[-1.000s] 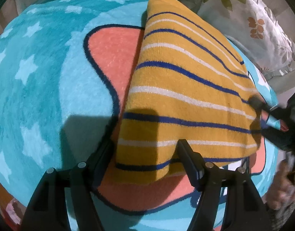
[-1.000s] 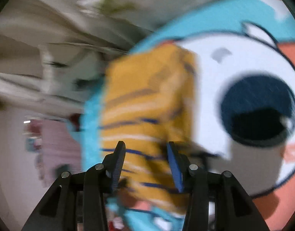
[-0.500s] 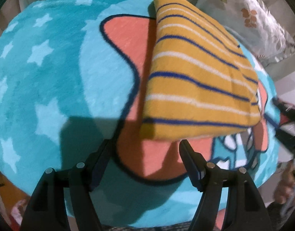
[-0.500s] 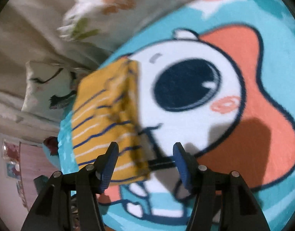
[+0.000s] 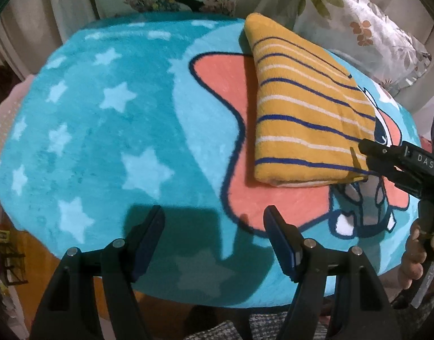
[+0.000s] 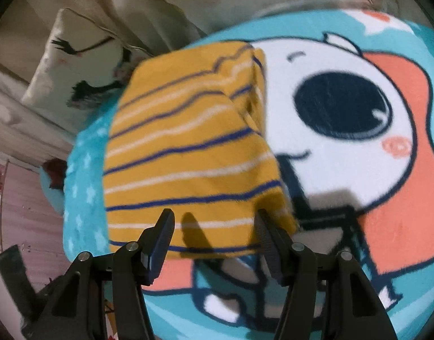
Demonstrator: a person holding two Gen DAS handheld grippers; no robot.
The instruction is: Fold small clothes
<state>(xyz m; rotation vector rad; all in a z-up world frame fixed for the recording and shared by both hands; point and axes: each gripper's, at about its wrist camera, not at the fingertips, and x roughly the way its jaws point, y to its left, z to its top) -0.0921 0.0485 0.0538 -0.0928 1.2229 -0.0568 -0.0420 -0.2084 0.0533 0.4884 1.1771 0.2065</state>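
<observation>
Folded garment [image 5: 307, 119]: mustard knit with navy and white stripes, lying as a compact multi-layer rectangle on the turquoise cartoon blanket [image 5: 109, 119], toward the blanket's far right part, partly over the orange and white cartoon figure, its far corner close to the blanket's far edge by the floral pillow [image 5: 367, 31]. Layered edges show at the near edge of the stack and, in the right wrist view, along its right side [image 6: 188, 153]. Left gripper [image 5: 214, 229]: jaws apart, nothing between them, hovering over bare blanket near the front edge, clear of the cloth. Right gripper [image 6: 214, 226]: jaws apart, and they have just been opening; the garment's near edge sits in line with the gap, but the pads do not look pressed on it, so I read it as released, not held. From the left wrist view the right gripper [image 5: 367, 153] hangs just at the garment's near right corner; a hand [image 5: 418, 257] is on its handle. Step, as judged: the fold on this piece looks finished and both tools are clear of it. Next move likely needs either a light press to flatten the stack or a grip across all layers at one edge to shift it aside; a grip that catches only the top layer would peel the fold open. No further garment is in view.
</observation>
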